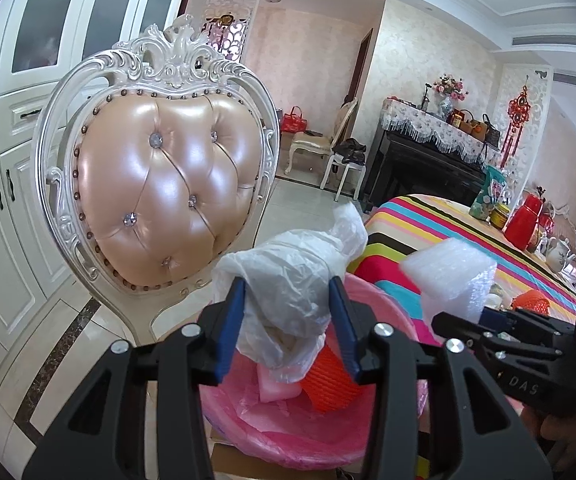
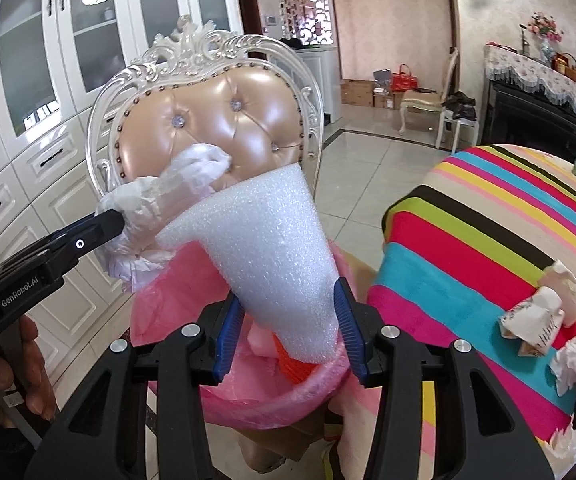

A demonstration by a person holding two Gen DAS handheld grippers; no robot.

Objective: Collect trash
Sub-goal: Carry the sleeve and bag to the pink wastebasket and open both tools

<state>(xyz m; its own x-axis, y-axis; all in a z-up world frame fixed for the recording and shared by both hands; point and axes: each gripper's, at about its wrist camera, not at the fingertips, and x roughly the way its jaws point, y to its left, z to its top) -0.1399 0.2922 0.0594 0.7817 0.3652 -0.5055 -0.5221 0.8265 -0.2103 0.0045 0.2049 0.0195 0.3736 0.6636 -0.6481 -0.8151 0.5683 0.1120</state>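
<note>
Left wrist view: the left tongs hang over the pink-lined bin, with a crumpled clear plastic bag between the blue pads. The bag touches the left pad, but a gap shows at the right pad, so the tongs stand released around it rather than clenched. Inside the bin lie an orange ribbed piece and a pale pink block. The right tongs enter from the right, carrying a white foam sheet. Behind stands a tufted chair; the striped worktop lies to the right.

Right wrist view: the right tongs hold the white foam sheet above the bin; the sheet fills the space between both pads, which grasp it at its lower end. The left tongs reach in from the left with the plastic bag. Crumpled paper scraps remain on the striped worktop.
</note>
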